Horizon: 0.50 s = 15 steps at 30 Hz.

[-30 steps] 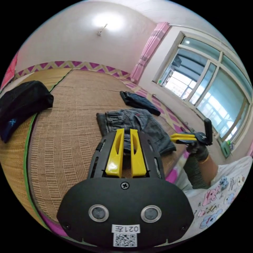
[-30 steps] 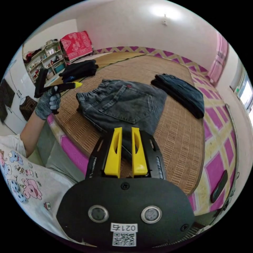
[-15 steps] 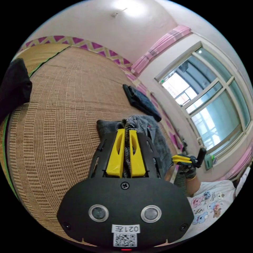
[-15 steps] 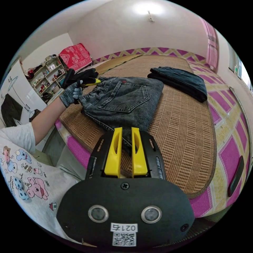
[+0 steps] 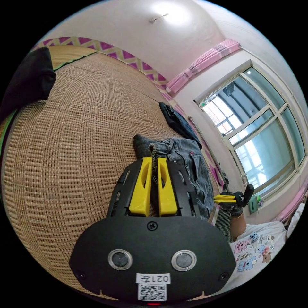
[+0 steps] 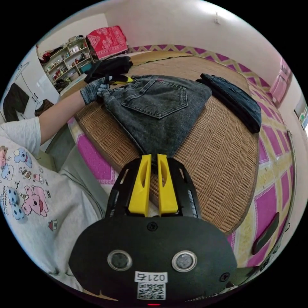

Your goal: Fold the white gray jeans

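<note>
My left gripper (image 5: 154,158) is nipped onto the elastic waistband of the gray jeans (image 6: 157,112), both yellow jaws pressing the bunched hem at 12 o'clock in the left gripper view; in the right gripper view that same gripper (image 6: 123,79) shows at 11 o'clock with my gloved hand (image 6: 93,90) behind it. My right gripper (image 6: 153,157) hangs over the near end of the jeans with its 2 jaws drawn close, only a thin slit between them, and nothing caught in it as far as I can see. The jeans lie already doubled up on the woven mat (image 6: 221,166), back pocket upward, near the mat's edge closest to me, with a folded dark pair (image 6: 235,101) well apart at 2 o'clock and a black bundle (image 5: 29,80) at 10 o'clock in the left gripper view. I judge the denim to be thick, fairly heavy and limp, not slippery, so it should hold a crease but sag from 1 pinch; I would take it at the stiff waistband and at the opposite folded edge. Each gripper carries a small printed label and square code, which I leave unread; I can make out no brand tag on the jeans
</note>
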{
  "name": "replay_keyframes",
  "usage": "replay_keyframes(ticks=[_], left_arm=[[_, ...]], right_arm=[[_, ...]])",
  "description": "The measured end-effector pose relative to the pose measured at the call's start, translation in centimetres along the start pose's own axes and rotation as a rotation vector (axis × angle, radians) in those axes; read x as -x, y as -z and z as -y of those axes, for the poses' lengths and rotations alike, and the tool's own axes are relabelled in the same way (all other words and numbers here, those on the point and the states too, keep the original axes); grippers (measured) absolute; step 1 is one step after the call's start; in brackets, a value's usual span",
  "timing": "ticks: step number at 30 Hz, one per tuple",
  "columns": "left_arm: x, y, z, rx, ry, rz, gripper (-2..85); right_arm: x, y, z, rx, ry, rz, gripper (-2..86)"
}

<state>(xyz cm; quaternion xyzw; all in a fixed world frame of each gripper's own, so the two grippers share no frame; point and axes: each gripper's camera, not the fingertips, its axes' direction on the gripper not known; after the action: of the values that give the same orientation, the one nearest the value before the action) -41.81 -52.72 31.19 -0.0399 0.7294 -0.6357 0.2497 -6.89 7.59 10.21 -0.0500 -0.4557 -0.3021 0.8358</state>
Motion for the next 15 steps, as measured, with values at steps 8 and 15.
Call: replay_keyframes(ticks=[8,15], left_arm=[[0.4,5.8,-1.3,-0.049,0.057,-0.061,12.0],[1.2,4.8,-1.1,0.147,0.043,-0.059,15.6]], right_arm=[[-14.2,2.5,2.4,-0.32,-0.407,0.263,11.2],[-23.6,-5.0,6.3,-0.183,-0.536,0.689,11.6]])
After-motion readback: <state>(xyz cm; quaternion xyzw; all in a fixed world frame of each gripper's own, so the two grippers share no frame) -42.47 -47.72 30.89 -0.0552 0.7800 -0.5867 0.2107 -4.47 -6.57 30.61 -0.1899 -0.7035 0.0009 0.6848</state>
